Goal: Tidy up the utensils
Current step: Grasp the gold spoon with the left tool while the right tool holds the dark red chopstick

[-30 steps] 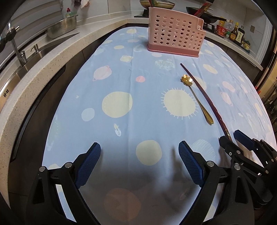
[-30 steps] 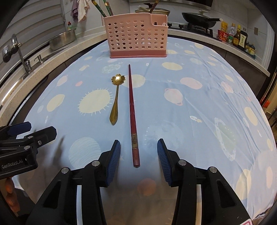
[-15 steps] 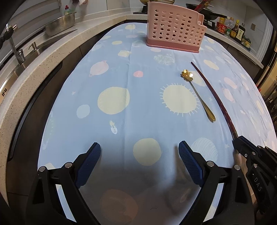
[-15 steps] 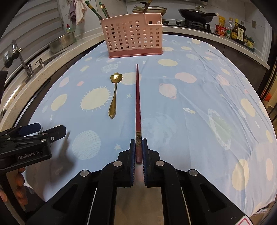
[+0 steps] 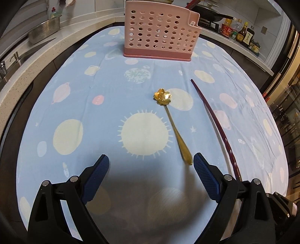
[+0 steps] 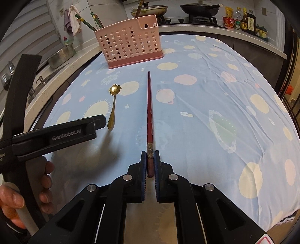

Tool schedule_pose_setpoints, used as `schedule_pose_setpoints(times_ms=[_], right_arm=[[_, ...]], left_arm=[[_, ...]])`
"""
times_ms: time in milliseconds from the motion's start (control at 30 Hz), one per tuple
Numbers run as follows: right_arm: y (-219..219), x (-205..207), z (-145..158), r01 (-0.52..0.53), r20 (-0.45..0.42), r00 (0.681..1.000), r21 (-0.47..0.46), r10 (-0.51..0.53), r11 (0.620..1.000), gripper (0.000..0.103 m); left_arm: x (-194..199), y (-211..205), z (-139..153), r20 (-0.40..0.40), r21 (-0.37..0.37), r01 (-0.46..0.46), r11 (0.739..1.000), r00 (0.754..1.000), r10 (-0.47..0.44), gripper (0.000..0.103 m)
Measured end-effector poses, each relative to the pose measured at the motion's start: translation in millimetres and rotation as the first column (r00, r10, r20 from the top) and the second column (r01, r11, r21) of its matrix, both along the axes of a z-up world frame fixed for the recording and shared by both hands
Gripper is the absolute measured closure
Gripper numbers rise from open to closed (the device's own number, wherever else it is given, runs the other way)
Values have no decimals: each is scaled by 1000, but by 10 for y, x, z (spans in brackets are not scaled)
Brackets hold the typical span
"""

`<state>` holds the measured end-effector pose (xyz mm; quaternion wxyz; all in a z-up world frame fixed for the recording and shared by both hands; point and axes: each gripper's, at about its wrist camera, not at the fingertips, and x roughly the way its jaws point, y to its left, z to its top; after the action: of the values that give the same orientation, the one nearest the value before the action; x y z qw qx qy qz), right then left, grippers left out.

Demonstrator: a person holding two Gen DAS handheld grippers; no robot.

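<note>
A pink perforated utensil holder (image 5: 159,35) stands at the far end of the blue planet-print cloth; it also shows in the right wrist view (image 6: 131,41) with chopsticks in it. A gold flower-bowl spoon (image 5: 172,123) lies on the cloth, its handle end just inside my open left gripper's (image 5: 151,165) right finger. In the right wrist view the spoon (image 6: 113,107) lies left of a dark red chopstick (image 6: 149,112). My right gripper (image 6: 149,159) is shut on the chopstick's near end. The chopstick (image 5: 215,123) also shows in the left wrist view.
A counter with a sink and a steel bowl (image 5: 44,32) runs along the left. A stove with pans (image 6: 198,9) and sauce bottles (image 6: 243,18) lies behind the table. The left gripper's body (image 6: 56,135) and the hand holding it sit low left in the right wrist view.
My right gripper closed on the chopstick's near end and holds it. My left gripper moved forward and right, bringing the spoon handle to its right finger.
</note>
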<state>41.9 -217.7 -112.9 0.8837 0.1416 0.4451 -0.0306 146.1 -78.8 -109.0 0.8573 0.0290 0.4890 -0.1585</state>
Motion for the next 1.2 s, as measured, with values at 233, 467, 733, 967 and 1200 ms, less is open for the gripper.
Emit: schedule_pose_setpoints(times_ms=[233,467,733,967,1200], right_arm=[[-12,44,-40,-5,-6,1000,20,5,1000,96],[5,41,-74,-11,-15,1000,32,11,999,96],[57,-34,4,-23,1,1000,14,23,1000,96],[89,-139,117,-27,24,999,14,26,1000,96],[100,-241,383,-28,86,996,24,26,999,96]], left_arm=[[60,-217,-83,15,52,33,998,999,-34,28],[-26,-111,-53,49,71,52,996,997,-56,72],[-123,84,-7,15,14,63,998,998,-63,93],[-282,226,162,25,-25,60,998,998,-59,93],[-376,394,454,56,-69,46,997,998,-42,93]])
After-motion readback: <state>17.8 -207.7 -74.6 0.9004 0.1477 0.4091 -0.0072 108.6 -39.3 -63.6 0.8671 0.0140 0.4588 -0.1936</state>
